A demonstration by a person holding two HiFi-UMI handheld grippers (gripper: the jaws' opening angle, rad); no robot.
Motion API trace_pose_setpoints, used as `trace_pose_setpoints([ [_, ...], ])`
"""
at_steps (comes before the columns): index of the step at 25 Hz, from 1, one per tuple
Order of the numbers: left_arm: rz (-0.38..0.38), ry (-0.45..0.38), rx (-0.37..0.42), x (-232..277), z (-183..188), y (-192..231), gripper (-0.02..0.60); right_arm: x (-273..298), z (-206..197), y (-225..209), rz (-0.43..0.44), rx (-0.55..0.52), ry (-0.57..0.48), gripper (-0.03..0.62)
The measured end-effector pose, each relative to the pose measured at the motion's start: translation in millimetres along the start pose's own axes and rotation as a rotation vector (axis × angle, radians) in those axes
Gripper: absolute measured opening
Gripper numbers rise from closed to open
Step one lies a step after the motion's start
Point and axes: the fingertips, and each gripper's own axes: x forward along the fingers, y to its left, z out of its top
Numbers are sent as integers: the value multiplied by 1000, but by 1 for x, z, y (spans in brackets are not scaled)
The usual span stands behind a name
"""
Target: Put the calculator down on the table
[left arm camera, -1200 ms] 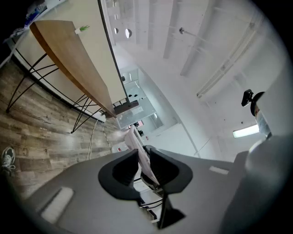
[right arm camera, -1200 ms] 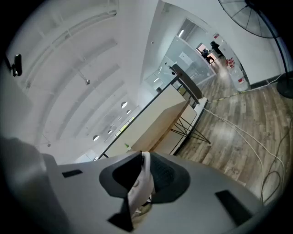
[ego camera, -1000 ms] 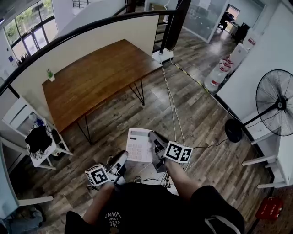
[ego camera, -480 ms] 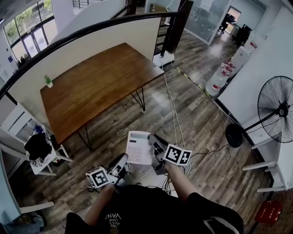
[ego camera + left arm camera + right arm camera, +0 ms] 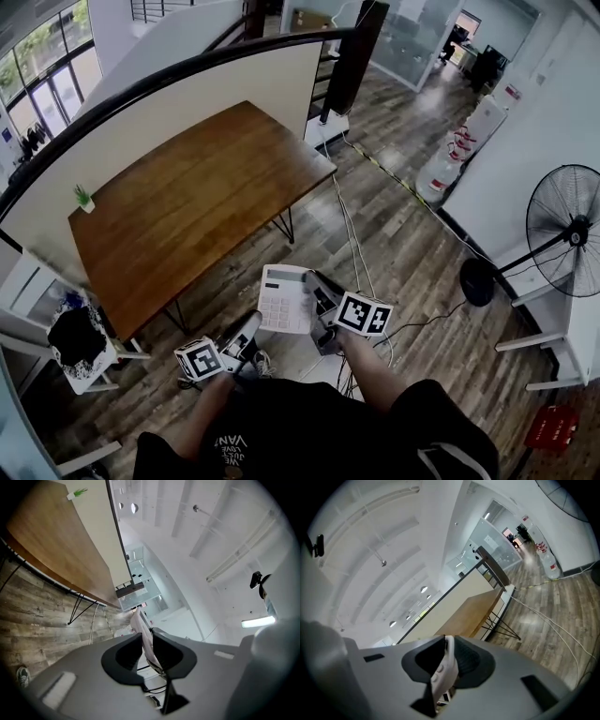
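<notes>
**A:** Where was the calculator (image 5: 285, 298)?

**B:** Up in the air, over the wood-plank floor (image 5: 422, 262), just on the near side of the counter (image 5: 187, 202). It was not lying on the counter. It was flat, white and shaped like a rectangle, with rows of little buttons on top.

**A:** What held it?

**B:** Both tools. The right tool (image 5: 450, 641) had its two dark, rounded jaws pinched on the calculator's right edge. The left tool (image 5: 146, 637) had its jaws closed on the near left corner, and the thin white edge sat tight between them. Each tool had a cube with black-and-white squares on it.

**A:** What did the counter look like?

**B:** It had a long, smooth, brown wooden top on thin black metal legs. A tiny green plant (image 5: 83, 198) in a white pot stood at its far left corner.

**A:** And on the floor?

**B:** Thin white cables (image 5: 349, 225) ran along the planks just right of the counter. A big round black fan (image 5: 562, 230) with a wire cage stood well off to the right.
</notes>
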Motion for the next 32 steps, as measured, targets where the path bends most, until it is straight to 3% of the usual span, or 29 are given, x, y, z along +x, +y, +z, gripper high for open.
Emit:
trace_pose_setpoints([
  [8, -11, 36, -7, 12, 42, 17, 75, 39, 14, 3, -35, -2, -12, 54],
  [20, 31, -7, -18, 40, 74, 48, 75, 95, 31, -17, -2, 5, 47, 54],
  [32, 91, -142, -23, 147, 103, 66, 74, 159, 116, -80, 93, -49, 159, 54],
])
